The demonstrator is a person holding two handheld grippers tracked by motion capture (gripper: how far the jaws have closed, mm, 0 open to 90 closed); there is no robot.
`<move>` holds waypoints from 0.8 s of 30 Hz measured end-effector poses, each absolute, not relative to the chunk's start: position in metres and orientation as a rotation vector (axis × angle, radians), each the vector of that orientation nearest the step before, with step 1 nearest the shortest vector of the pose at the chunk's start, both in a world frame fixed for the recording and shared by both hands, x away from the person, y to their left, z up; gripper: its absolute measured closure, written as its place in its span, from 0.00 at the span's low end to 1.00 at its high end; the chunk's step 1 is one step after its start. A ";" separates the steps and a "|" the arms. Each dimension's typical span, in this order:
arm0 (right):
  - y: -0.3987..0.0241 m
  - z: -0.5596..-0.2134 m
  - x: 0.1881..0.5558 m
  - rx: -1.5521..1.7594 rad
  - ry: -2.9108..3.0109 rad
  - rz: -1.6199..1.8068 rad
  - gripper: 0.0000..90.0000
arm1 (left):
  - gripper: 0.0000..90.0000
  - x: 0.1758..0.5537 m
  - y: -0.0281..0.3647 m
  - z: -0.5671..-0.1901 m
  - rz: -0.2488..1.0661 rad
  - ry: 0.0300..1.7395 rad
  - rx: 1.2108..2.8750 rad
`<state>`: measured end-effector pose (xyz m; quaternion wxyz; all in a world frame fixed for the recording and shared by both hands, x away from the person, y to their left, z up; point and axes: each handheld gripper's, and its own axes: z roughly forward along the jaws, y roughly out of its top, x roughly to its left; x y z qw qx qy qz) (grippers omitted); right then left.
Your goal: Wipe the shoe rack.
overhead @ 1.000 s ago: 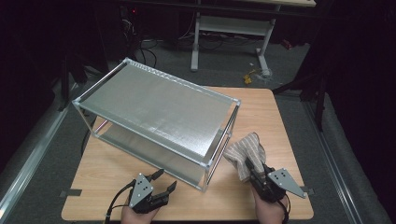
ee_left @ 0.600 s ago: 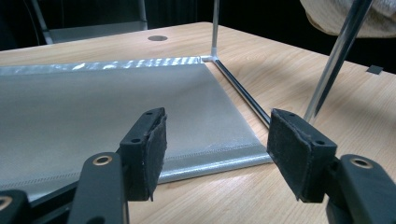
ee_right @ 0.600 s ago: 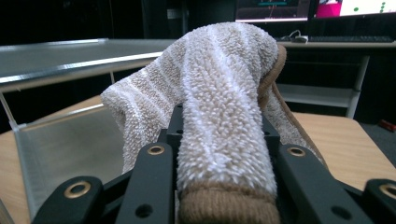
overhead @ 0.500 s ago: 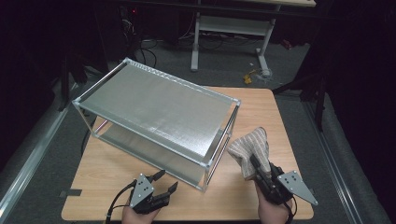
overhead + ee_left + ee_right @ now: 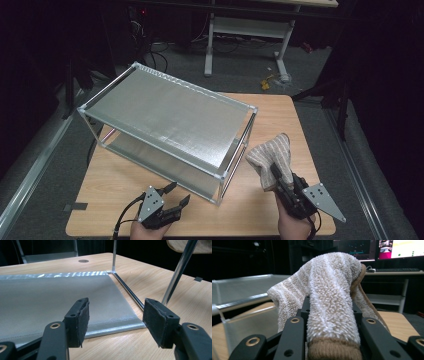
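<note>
With the right gripper (image 5: 281, 181) pinching the striped terry towel (image 5: 271, 157) clear of the table (image 5: 280, 112) beside the two-tier metal shelf rack (image 5: 170, 122), carry it level over the top shelf, keeping the spread, empty left gripper (image 5: 177, 194) away from the rack's post.

Both hands come in at the near edge of the table, well apart; the left gripper (image 5: 176, 195) lies low and nearly level, pointing forward and a little to the right, its jaws standing apart with nothing between the pads (image 5: 80, 318) — a clear gap; the right gripper (image 5: 277, 175) is held higher and tilted upward, grey plate on its outer side, jaws drawn in tight on a towel (image 5: 271, 157) that is pinched between them and stands up above them.
</note>
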<state>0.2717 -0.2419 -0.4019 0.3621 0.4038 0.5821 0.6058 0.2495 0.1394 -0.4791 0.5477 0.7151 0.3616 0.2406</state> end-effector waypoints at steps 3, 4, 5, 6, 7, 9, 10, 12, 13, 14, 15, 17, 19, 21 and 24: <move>-0.235 -0.393 0.265 1.003 1.495 1.602 0.76 | 0.43 0.250 0.140 -0.479 0.574 0.853 1.697; -0.231 -0.391 0.262 0.987 1.496 1.616 0.76 | 0.43 0.250 0.140 -0.478 0.575 0.852 1.698; -0.227 -0.389 0.260 0.972 1.501 1.629 0.76 | 0.43 0.249 0.140 -0.478 0.575 0.854 1.697; -0.223 -0.387 0.258 0.952 1.508 1.642 0.76 | 0.42 0.249 0.141 -0.478 0.574 0.857 1.694; -0.218 -0.385 0.256 0.938 1.515 1.656 0.76 | 0.43 0.249 0.141 -0.478 0.575 0.853 1.697; -0.207 -0.383 0.254 0.906 1.537 1.677 0.76 | 0.42 0.249 0.141 -0.478 0.576 0.852 1.696; -0.202 -0.383 0.254 0.893 1.548 1.687 0.76 | 0.43 0.249 0.140 -0.478 0.574 0.853 1.695; -0.192 -0.382 0.255 0.869 1.572 1.702 0.76 | 0.43 0.249 0.140 -0.478 0.572 0.854 1.694; -0.187 -0.383 0.257 0.865 1.585 1.704 0.76 | 0.42 0.249 0.140 -0.478 0.573 0.852 1.696; -0.184 -0.384 0.260 0.862 1.599 1.699 0.76 | 0.43 0.249 0.140 -0.478 0.574 0.849 1.696; -0.180 -0.385 0.263 0.863 1.612 1.693 0.76 | 0.43 0.249 0.141 -0.478 0.576 0.848 1.696; -0.177 -0.388 0.271 0.860 1.619 1.671 0.75 | 0.43 0.249 0.141 -0.478 0.578 0.849 1.693; -0.177 -0.389 0.281 0.880 1.613 1.657 0.76 | 0.43 0.249 0.141 -0.478 0.581 0.850 1.692; -0.180 -0.389 0.293 0.904 1.602 1.644 0.75 | 0.43 0.249 0.142 -0.477 0.581 0.854 1.694; -0.185 -0.390 0.314 0.938 1.583 1.598 0.75 | 0.43 0.250 0.142 -0.478 0.574 0.860 1.688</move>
